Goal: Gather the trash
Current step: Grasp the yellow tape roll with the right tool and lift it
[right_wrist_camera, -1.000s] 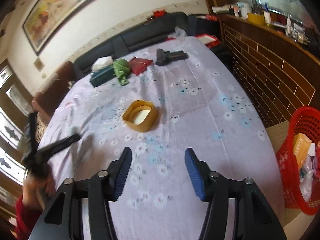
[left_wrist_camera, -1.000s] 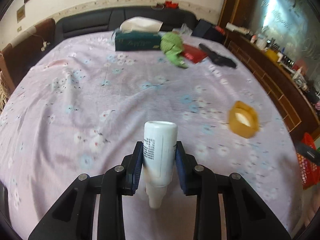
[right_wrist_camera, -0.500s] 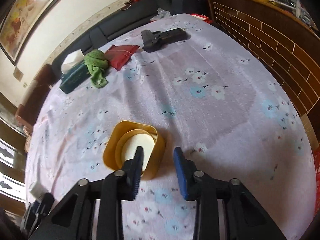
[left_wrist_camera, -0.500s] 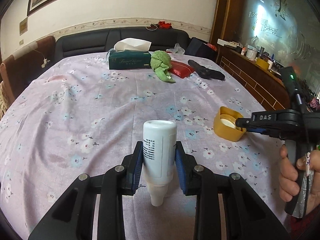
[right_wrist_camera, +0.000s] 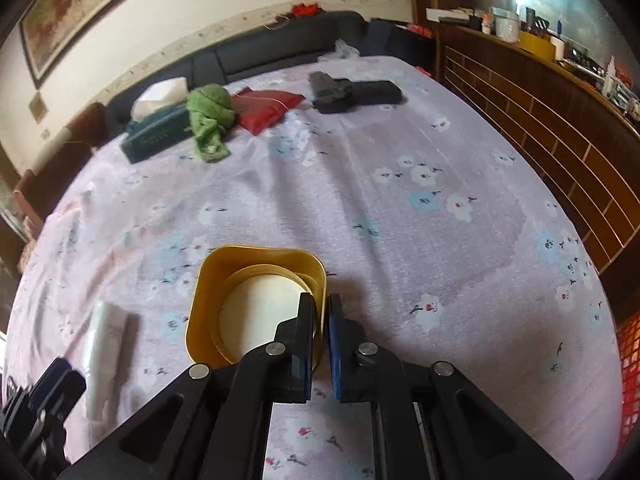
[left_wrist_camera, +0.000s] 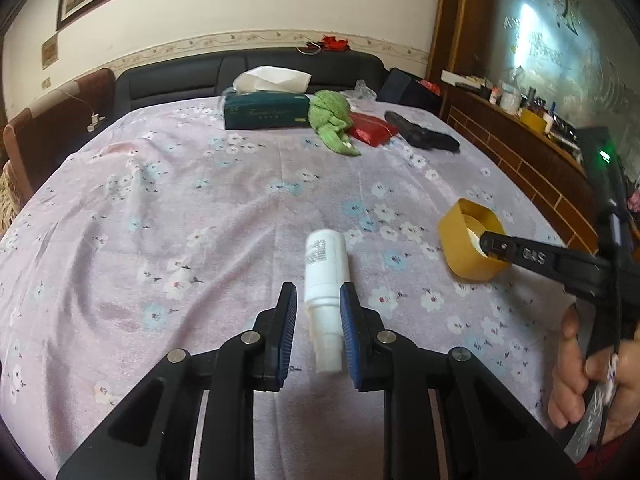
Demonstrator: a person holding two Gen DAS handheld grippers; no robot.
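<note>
Right claw [right_wrist_camera: 319, 308] first: it's shut down narrow on the tub [right_wrist_camera: 208, 280], one finger inside and one outside, pinching the wall at the tub's 5 o'clock corner. So the tub sits at 11 to 12 o'clock, right off the fingertips, open side up and resting on the bed [right_wrist_camera: 400, 200], not lifted as far as I can tell. Something pale and round is inside it. Left claw [left_wrist_camera: 318, 288] is also closed down small, on the bottle [left_wrist_camera: 326, 256]. The bottle's long axis runs 6 to 12, cap end back between the pads and fat end poking out toward 12. The right-hand pad is clearly on it; there's maybe a sliver of gap at the other pad, so I'd call it a light grip near the neck. The bottle looks like it's lying on the bed. From the left cam the tub is at about 2 o'clock from the bottle, close by but apart, with the hand [left_wrist_camera: 580, 380] holding the right claw at 4 o'clock. The bit that matters next, I reckon: the basket [right_wrist_camera: 630, 364] peeks in at 3 o'clock from the right claw, off the bed edge, so the right hand is the nearer one. Way out at 11 to 12 are the cloth [right_wrist_camera: 208, 120] and tissue box [right_wrist_camera: 156, 136].
</note>
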